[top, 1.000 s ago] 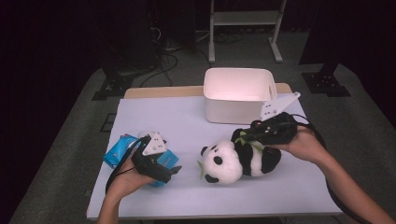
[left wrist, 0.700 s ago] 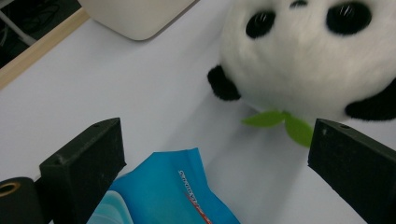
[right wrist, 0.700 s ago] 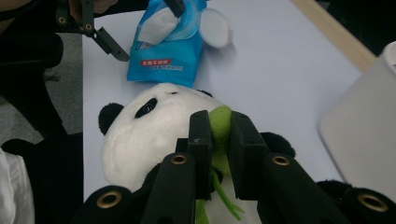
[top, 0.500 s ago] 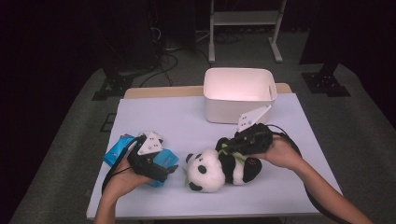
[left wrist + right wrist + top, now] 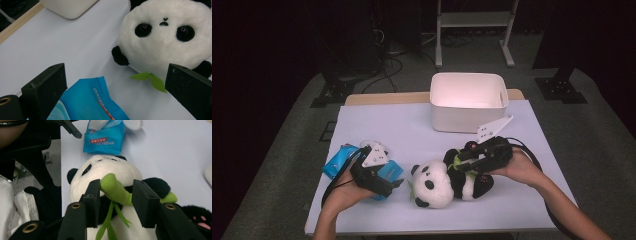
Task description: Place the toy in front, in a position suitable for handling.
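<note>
A black-and-white panda plush (image 5: pixel 434 186) lies on the white table (image 5: pixel 412 130), head toward the front left. My right gripper (image 5: pixel 458 163) sits over its chest. Its jaws have just been opening and stand apart around the panda's green bamboo stalk (image 5: pixel 113 188), no longer pressing it, so the right gripper (image 5: pixel 116 197) is open. My left gripper (image 5: pixel 393 184) rests at the front left, open over a blue tissue pack (image 5: pixel 340 160). Along its jaws, the left gripper (image 5: pixel 115 85) has the blue pack (image 5: pixel 87 105) below and the panda's face (image 5: pixel 162 32) just beyond.
A white bin (image 5: pixel 467 100) stands at the back middle of the table, its inside pinkish. The table's wooden back edge (image 5: pixel 382 98) shows behind the white cover. Cables and a metal stand's legs (image 5: pixel 472 35) lie on the dark floor beyond.
The right gripper carried the panda left and down toward the front of the table, then its jaws spread apart off the green stalk. The left gripper stayed in place.
</note>
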Motion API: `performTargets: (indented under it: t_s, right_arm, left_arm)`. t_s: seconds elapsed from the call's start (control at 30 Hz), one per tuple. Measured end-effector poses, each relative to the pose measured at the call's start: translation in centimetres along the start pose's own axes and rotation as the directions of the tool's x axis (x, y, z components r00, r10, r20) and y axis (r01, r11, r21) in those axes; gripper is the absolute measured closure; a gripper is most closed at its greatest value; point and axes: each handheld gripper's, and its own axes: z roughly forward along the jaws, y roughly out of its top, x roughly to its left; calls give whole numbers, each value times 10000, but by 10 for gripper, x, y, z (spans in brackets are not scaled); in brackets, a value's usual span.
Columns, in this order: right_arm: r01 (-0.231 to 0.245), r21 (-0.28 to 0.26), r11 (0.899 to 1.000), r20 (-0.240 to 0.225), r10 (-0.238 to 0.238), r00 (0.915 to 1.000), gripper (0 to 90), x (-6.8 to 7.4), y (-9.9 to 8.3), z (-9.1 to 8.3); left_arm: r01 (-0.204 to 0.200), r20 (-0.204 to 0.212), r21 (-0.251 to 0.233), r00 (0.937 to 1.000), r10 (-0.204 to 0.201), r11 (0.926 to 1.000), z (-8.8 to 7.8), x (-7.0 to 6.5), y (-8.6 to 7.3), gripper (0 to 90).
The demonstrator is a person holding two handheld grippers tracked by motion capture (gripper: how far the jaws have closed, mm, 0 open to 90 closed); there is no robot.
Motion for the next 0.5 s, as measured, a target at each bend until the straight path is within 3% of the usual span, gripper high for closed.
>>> performTargets:
  t_s: [0.3, 0.5]
  right_arm:
    - [257, -199, 9995, -33, -258, 9997, 497, 5, -19, -10]
    - [308, -326, 9990, -184, -314, 9993, 476, 6, -37, -13]
  left_arm:
    - [83, 387, 117, 9992, -87, 9999, 4, -1, 1, 32]
    - [-48, 867, 312, 9962, 21, 9995, 9, -4, 3, 32]
